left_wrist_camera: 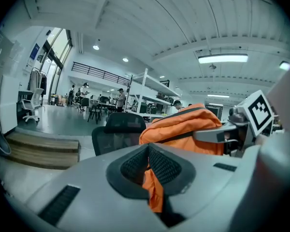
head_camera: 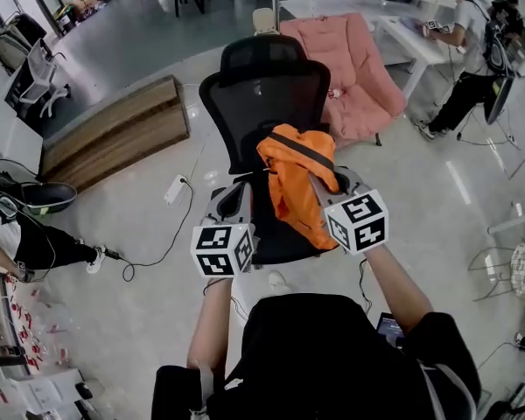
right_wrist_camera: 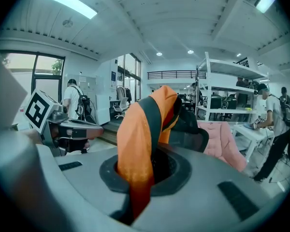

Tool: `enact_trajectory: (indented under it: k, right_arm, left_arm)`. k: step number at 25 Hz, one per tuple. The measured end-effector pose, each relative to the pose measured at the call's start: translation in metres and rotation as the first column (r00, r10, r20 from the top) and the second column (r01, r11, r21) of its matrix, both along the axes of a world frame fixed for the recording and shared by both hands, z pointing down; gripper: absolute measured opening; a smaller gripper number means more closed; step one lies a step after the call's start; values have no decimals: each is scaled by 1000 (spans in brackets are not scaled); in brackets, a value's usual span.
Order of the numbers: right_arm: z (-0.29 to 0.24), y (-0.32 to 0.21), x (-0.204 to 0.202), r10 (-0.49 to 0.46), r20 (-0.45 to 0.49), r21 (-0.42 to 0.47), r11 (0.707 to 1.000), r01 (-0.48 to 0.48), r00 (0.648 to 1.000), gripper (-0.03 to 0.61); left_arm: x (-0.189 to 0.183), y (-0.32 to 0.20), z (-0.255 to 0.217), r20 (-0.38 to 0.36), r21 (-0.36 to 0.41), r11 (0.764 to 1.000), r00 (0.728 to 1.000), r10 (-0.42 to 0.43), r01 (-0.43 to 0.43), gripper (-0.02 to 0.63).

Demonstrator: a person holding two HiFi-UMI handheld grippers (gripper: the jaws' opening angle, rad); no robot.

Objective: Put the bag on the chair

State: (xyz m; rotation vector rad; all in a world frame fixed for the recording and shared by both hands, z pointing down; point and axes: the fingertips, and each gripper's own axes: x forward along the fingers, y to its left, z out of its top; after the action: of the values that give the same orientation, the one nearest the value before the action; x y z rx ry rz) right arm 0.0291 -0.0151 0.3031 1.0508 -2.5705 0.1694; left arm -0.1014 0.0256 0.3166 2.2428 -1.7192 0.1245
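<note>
An orange bag (head_camera: 290,191) with a dark strap hangs between my two grippers, just above the seat of a black mesh office chair (head_camera: 262,103). My left gripper (head_camera: 243,195) is shut on a fold of the bag's fabric (left_wrist_camera: 152,187) at its left side. My right gripper (head_camera: 331,180) is shut on the bag's strap and cloth (right_wrist_camera: 137,144) at its right side. The chair's backrest and headrest stand right behind the bag (left_wrist_camera: 181,129) in the left gripper view. The seat is partly hidden under the bag.
A pink folding chair (head_camera: 360,68) stands behind and right of the office chair. A low wooden platform (head_camera: 114,134) lies to the left, with a power strip and cable (head_camera: 175,189) on the floor. White tables (head_camera: 411,33) and a standing person (head_camera: 464,68) are at the back right.
</note>
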Motion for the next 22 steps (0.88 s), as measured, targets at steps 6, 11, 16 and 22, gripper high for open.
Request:
enact_trajectory:
  k: [6, 11, 16, 22]
  right_arm:
    - [6, -17, -20, 25, -1, -3, 1000, -25, 1000, 18]
    - [9, -23, -34, 37, -10, -20, 999, -37, 999, 18]
    - [16, -34, -45, 37, -18, -29, 999, -38, 999, 18]
    - [27, -51, -52, 32, -26, -51, 998, -34, 999, 18]
  left_arm:
    - [-20, -20, 7, -1, -2, 999, 999, 44, -44, 12]
    - [-32, -25, 0, -1, 24, 999, 999, 43, -42, 12]
    - [-36, -33, 11, -23, 10, 998, 997, 67, -67, 12]
    - [-40, -51, 25, -30, -19, 997, 997, 74, -75, 12]
